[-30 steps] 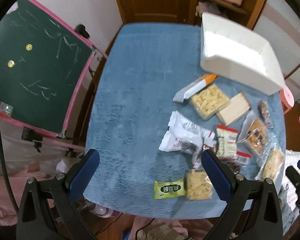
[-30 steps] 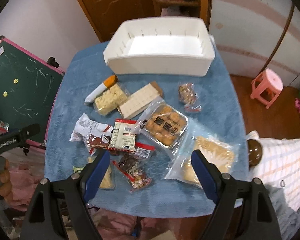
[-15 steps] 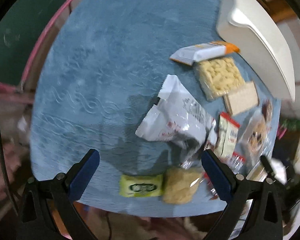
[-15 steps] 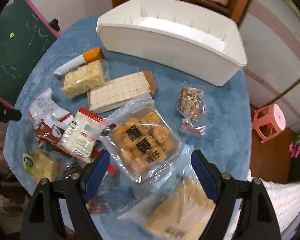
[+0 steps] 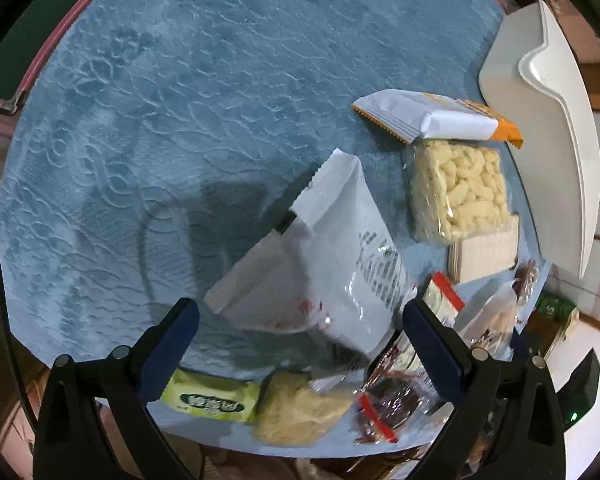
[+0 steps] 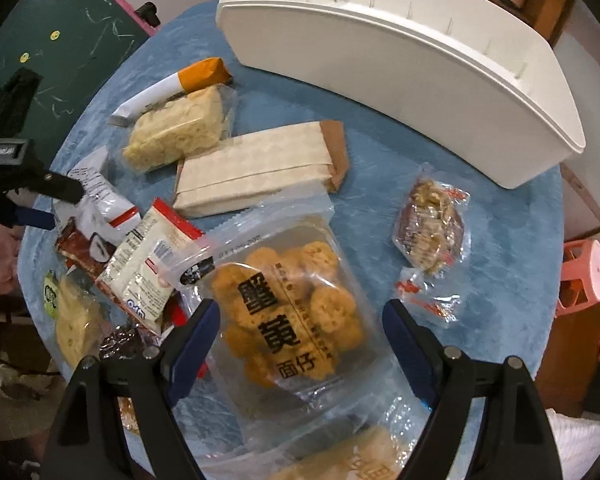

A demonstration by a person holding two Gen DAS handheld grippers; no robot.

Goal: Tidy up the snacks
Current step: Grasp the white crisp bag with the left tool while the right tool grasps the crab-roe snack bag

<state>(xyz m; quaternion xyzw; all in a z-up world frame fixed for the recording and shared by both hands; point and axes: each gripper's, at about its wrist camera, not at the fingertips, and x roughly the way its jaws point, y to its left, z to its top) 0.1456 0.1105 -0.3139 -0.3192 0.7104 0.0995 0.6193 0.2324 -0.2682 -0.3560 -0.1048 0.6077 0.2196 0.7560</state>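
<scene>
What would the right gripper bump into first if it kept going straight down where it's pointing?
Most likely the clear bag of round golden biscuits: it lies between the open right gripper fingers. How far off it is can't be judged.

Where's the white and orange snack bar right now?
In the right wrist view, the snack bar lies upper left, touching the puffed-rice pack, left of the white bin.

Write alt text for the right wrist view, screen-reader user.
The open right gripper points down at a clear bag of round golden snacks lying between its blue fingers on a blue tablecloth. More snack packets lie scattered to the left and beyond, and a white plastic bin stands at the far edge.
</scene>
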